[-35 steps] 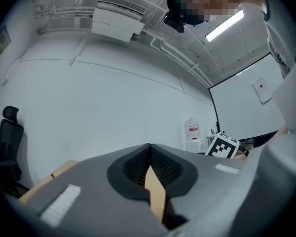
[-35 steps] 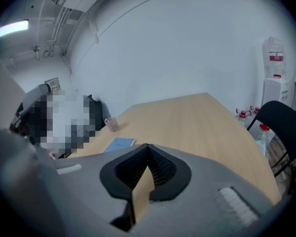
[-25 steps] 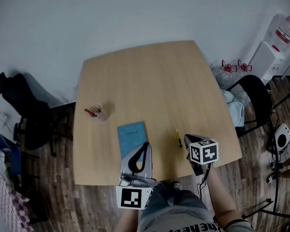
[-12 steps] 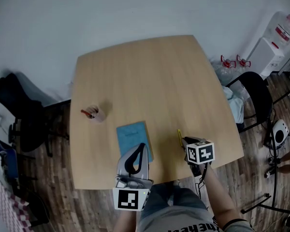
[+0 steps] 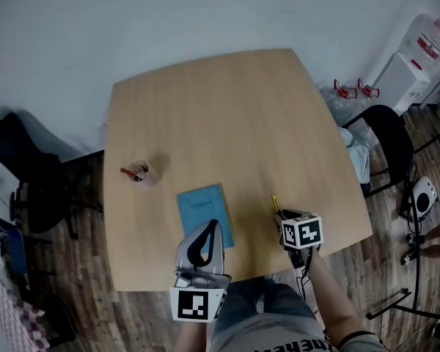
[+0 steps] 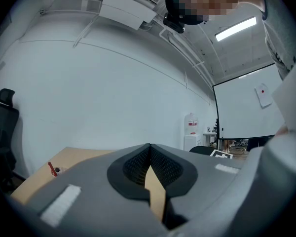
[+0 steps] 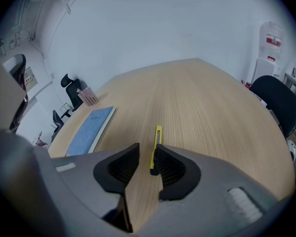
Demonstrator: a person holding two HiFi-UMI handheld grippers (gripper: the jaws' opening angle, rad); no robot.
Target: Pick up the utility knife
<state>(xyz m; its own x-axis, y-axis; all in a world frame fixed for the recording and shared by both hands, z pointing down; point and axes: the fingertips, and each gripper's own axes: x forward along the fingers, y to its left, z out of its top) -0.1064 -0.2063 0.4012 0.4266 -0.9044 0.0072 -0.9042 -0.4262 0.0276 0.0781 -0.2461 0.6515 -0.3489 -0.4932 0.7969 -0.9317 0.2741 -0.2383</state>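
The yellow utility knife (image 7: 156,143) lies on the wooden table (image 5: 220,123), near its front right edge, pointing away from me. My right gripper (image 7: 147,152) tilts down over it. Its jaws have just been opening and stand apart, with the knife's near end in the gap, close beside the right pad (image 7: 166,166) and not pressed by either pad. From the head view only the knife's far tip (image 5: 276,202) shows ahead of the right gripper (image 5: 284,215). My left gripper (image 5: 211,226) points level over the table's front edge, shut and empty; its pads (image 6: 138,164) meet at the tip.
A blue notebook (image 5: 203,210) (image 7: 90,129) lies left of the knife, partly under the left gripper. A pink pen cup (image 5: 143,173) stands further left. A black chair (image 5: 387,144) and a water dispenser (image 5: 418,61) are at the table's right; another black chair (image 5: 18,156) stands left.
My right gripper has sunk towards the knife and now covers its near end in the head view. The left gripper has dropped slightly near the front edge.
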